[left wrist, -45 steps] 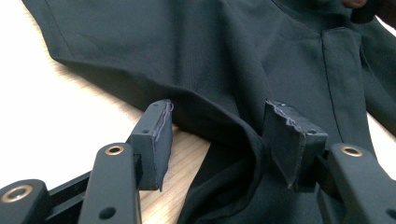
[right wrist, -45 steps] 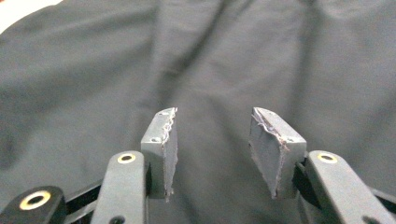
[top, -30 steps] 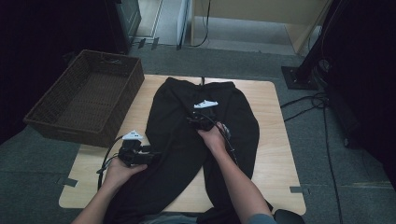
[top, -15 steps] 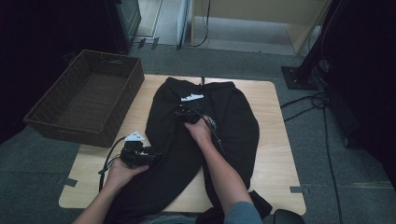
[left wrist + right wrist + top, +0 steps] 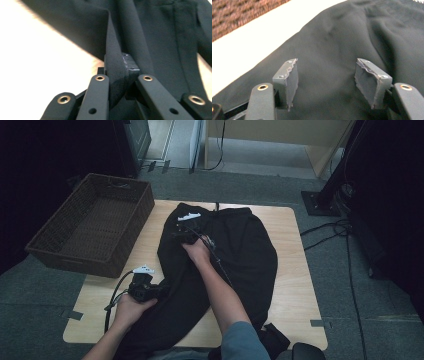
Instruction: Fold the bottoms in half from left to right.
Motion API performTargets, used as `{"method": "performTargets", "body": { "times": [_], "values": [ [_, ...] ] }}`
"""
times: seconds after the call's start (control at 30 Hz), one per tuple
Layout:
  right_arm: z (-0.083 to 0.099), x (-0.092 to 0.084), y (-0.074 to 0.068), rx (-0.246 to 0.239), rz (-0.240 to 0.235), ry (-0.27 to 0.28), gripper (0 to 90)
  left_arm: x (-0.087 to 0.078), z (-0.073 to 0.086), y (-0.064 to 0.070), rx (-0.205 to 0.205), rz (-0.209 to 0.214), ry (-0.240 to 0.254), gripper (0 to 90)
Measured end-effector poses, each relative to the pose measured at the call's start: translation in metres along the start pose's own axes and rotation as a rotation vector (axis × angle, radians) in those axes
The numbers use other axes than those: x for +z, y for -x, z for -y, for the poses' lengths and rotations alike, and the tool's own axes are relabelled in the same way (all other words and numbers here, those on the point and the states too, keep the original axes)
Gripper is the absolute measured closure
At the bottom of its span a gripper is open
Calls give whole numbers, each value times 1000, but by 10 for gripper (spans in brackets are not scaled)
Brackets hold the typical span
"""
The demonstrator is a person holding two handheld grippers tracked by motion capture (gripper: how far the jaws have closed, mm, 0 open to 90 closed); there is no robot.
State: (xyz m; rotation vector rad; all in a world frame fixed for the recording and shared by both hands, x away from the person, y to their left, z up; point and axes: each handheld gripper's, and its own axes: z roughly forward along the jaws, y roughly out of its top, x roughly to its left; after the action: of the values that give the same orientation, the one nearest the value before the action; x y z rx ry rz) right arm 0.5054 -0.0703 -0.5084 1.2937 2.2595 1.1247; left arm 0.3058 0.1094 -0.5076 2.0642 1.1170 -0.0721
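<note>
A pair of black trousers (image 5: pixel 240 250) lies spread on the wooden table (image 5: pixel 295 270), with a white label (image 5: pixel 189 216) at the far waistband. At the garment's near left edge, my left gripper (image 5: pixel 161 292) has just been closing. In the left gripper view the left gripper (image 5: pixel 117 68) is shut on a raised fold of the black fabric (image 5: pixel 112 50). My right gripper (image 5: pixel 182 235) hovers over the upper left part of the trousers. Its jaws have just been opening. In the right gripper view the right gripper (image 5: pixel 325 75) stands open with only flat cloth (image 5: pixel 342 37) beneath.
A brown wicker basket (image 5: pixel 90 227) sits at the table's left, overhanging the edge; its weave (image 5: pixel 242 12) shows close to the right gripper. Cables (image 5: pixel 345 230) and a stand base (image 5: pixel 320 202) lie on the floor at the right.
My right hand has slid left and farther across the trousers toward the waistband's left side. The left gripper stayed in place and closed on the fabric edge.
</note>
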Motion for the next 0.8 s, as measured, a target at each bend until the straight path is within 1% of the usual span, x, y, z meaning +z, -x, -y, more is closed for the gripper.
{"method": "performTargets", "body": {
  "times": [0.07, 0.13, 0.2, 0.27, 0.33, 0.4, 0.5, 0.53, 0.57, 0.63, 0.67, 0.73, 0.8],
  "values": [
    [-6, 7, -5, 13, -3, 6, 345, 0, 2, 2, 14, 0, 0, 849],
    [-12, 14, -9, 21, -2, 8, 331, -1, 3, 2, 13, 0, 5, 849],
    [-17, 20, -14, 1, 13, 11, 324, -1, 4, 2, 8, 0, 10, 846],
    [-21, 26, -19, -26, 35, 2, 319, -1, 5, 1, 8, -1, 12, 841],
    [-22, 31, -22, -54, 62, -14, 317, -1, 5, 2, 6, -2, 16, 838],
    [-21, 36, -25, -80, 83, -44, 327, -2, 6, 2, 10, -4, 17, 834],
    [-20, 38, -26, -87, 87, -40, 332, -3, 7, 0, 6, -14, 14, 815],
    [-20, 38, -25, -77, 81, -40, 344, -3, 7, 0, 5, -14, 15, 817],
    [-19, 37, -24, -53, 78, -39, 368, -3, 7, 0, 5, -12, 13, 821],
    [-14, 34, -23, -52, 83, -14, 442, -4, 8, 1, 8, -11, 12, 837],
    [-12, 32, -23, -52, 84, -1, 495, -4, 8, 2, 11, -11, 8, 844],
    [-6, 28, -23, -43, 87, 24, 647, -4, 8, 3, 11, -9, 3, 856],
    [-4, 25, -25, -34, 93, 26, 791, -4, 8, 4, 6, -4, -1, 859]
  ]
}}
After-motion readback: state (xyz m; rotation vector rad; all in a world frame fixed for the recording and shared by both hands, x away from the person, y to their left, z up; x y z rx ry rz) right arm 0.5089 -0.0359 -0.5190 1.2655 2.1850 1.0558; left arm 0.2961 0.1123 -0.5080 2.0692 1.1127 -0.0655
